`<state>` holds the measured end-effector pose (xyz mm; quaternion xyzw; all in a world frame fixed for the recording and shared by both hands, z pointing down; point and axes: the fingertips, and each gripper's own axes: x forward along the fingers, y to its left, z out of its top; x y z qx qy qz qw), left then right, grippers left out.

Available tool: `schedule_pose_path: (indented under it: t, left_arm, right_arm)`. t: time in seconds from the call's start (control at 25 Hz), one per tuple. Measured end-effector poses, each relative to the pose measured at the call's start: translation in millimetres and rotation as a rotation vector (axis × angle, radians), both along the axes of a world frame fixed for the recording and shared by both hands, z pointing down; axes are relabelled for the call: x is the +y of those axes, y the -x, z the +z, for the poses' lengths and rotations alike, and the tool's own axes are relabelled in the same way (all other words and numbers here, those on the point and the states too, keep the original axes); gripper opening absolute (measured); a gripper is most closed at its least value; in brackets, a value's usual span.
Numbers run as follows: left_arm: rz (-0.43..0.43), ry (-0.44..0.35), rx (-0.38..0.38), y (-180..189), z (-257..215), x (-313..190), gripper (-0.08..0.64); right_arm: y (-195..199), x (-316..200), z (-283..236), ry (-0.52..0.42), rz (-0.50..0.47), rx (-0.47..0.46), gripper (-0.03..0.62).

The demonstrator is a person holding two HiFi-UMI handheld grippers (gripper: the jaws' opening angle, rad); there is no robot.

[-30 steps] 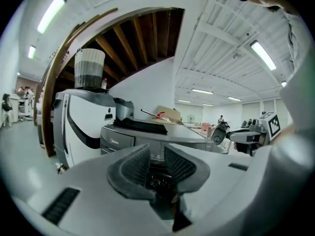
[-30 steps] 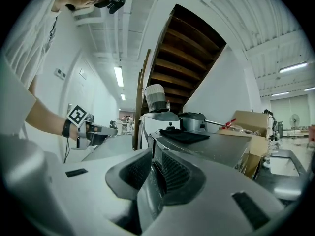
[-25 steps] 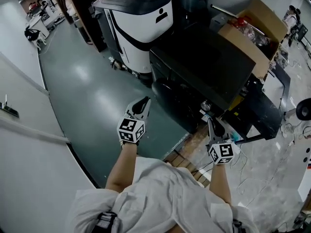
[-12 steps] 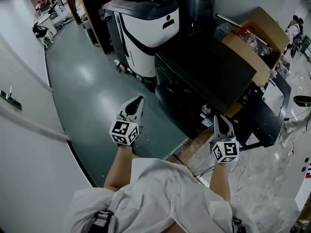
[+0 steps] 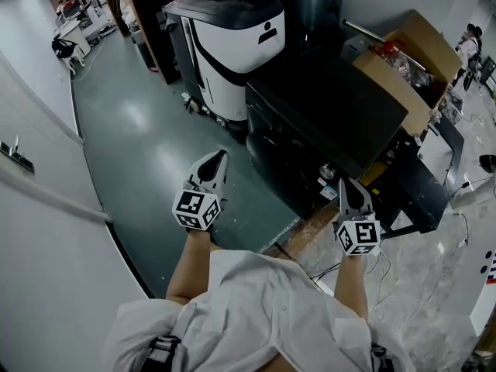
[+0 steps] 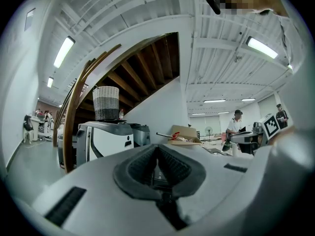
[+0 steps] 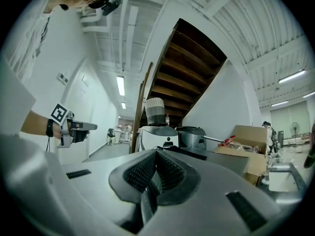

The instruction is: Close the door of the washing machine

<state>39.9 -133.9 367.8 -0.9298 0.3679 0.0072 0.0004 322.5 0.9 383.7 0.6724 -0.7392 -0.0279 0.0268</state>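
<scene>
Both tongs were held level before the person, each with its jaws pressed together and nothing between them. The left tongs (image 5: 221, 160) hung over the green floor (image 5: 147, 146), apart from the black washing machine (image 5: 325, 107). The right tongs (image 5: 346, 186) were near its lower front corner. The machine's round door (image 5: 267, 149) faced the person; whether it was latched could not be told. A cardboard box (image 5: 403, 53) stood at its far side.

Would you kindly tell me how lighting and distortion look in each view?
Head view: dim, the black washing machine loses detail, soft glare on the floor. Left gripper view: fisheye with dark corners, ceiling lamp blown out. Right gripper view: fisheye, staircase bowed, dark underneath.
</scene>
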Motion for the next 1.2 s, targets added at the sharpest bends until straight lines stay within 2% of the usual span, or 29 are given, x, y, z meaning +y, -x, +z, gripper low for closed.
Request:
schedule_pose_path:
  t: [1.2]
  left_arm:
    - [-0.006,-0.001,0.003,7.8,2.6,13.2,0.020]
  right_arm:
    - [8.1,5.3,10.5,0.037,-0.008,0.043,0.026]
